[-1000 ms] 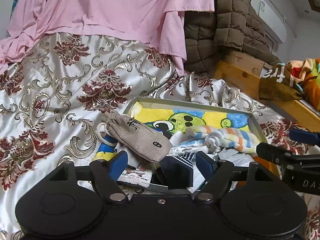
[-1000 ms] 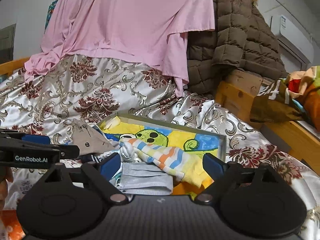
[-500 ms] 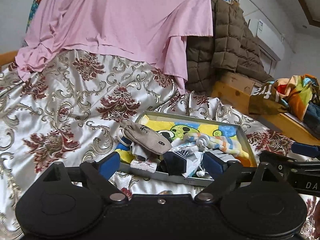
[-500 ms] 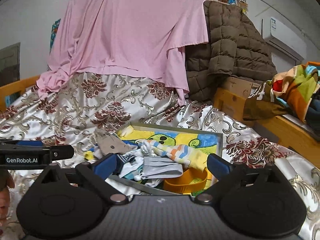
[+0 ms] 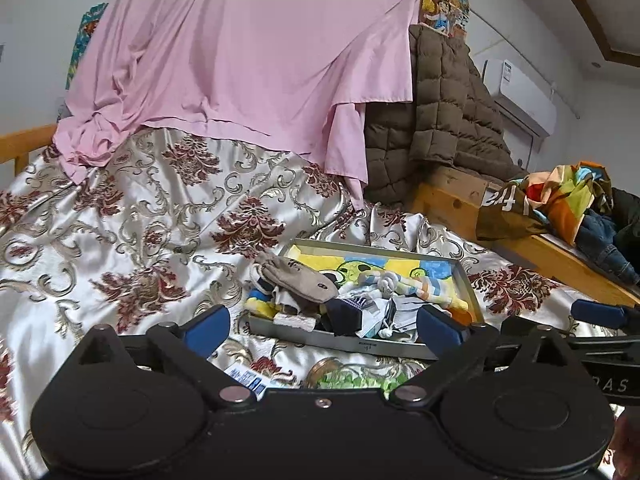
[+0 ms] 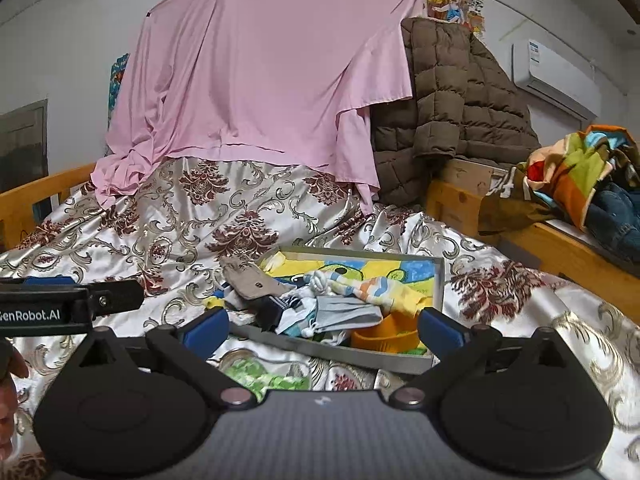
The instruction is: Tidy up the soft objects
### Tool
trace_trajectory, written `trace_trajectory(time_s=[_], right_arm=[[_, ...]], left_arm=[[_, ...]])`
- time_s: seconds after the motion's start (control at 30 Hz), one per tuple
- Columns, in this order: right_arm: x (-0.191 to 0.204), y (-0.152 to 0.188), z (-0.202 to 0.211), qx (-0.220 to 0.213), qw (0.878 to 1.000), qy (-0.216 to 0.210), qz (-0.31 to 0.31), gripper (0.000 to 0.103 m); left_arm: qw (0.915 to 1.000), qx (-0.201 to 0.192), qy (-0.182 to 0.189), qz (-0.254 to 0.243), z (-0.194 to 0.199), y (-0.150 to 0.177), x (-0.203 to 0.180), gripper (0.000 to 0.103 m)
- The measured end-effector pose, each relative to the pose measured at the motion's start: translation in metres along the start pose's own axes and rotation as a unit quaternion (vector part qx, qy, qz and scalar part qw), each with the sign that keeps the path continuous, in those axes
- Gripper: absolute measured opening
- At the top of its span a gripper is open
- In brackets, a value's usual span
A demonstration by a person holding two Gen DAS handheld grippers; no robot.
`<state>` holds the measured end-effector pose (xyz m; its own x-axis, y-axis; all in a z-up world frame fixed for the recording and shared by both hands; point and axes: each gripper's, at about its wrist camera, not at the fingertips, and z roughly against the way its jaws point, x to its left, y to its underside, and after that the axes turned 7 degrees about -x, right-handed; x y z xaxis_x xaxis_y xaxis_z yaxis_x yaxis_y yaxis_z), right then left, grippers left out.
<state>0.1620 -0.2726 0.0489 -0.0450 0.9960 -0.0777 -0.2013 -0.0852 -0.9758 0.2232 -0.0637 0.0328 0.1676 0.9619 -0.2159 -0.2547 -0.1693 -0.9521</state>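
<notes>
The tray (image 5: 362, 347) heaped with socks (image 5: 304, 280) and cloths lies on the bedspread (image 5: 132, 216) just ahead of the left gripper (image 5: 323, 328) and right gripper (image 6: 323, 326). Both have just been opening; their jaws stand spread, with nothing between them.

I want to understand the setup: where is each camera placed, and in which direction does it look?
Left wrist view: sits on the left tool, looking slightly downward across the bed at the tray of soft items; its open blue fingers show, with the right tool at the right edge.
Right wrist view: sits on the right tool, facing the same tray; the left tool and a hand show at left.
Shared: tray, pink sheet, brown jacket.
</notes>
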Motion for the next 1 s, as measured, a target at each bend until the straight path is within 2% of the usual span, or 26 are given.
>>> trace_trajectory(time_s=[0.47,1.0], right_arm=[[0.027,0.017,0.051,0.007,0.999,0.016,-0.032,0.103],[0.056,0.034,0.068,0.000,0.998,0.040,-0.039,0.103]], left_arm=[[0.9998,-0.005,-0.017,0.001,0.060,0.019,0.021,0.100],[0.9990,-0.003,-0.041,0.015,0.088,0.046,0.049,0.101]])
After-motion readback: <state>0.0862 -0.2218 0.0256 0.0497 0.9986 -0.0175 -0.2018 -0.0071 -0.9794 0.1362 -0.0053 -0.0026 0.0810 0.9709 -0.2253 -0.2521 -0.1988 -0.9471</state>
